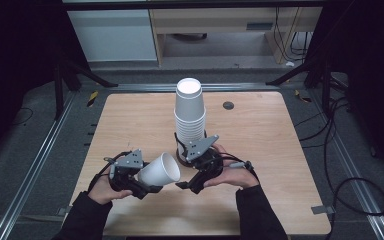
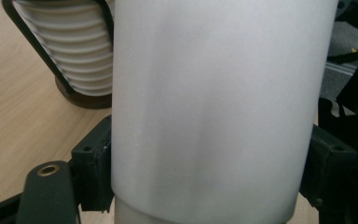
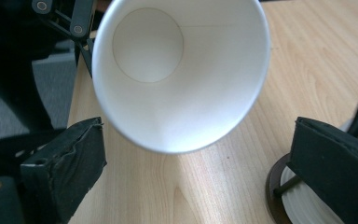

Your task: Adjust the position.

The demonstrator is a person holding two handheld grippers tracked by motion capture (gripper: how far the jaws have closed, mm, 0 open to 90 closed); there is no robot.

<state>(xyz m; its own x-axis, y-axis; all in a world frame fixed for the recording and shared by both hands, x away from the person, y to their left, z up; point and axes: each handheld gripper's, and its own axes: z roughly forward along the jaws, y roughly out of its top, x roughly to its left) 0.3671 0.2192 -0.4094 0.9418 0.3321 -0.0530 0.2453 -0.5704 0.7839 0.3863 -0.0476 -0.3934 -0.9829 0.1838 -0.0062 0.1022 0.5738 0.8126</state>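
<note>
Gripping a smooth, tapered white paper cup, left gripper.

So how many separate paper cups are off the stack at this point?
1. A single paper cup is held sideways in the left gripper, mouth toward the right gripper. The rest sit nested in the stack on the table; their number can't be counted reliably.

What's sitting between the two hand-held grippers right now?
A single white paper cup, held sideways by the left gripper, its open mouth facing the open right gripper. The high view shows this.
</note>
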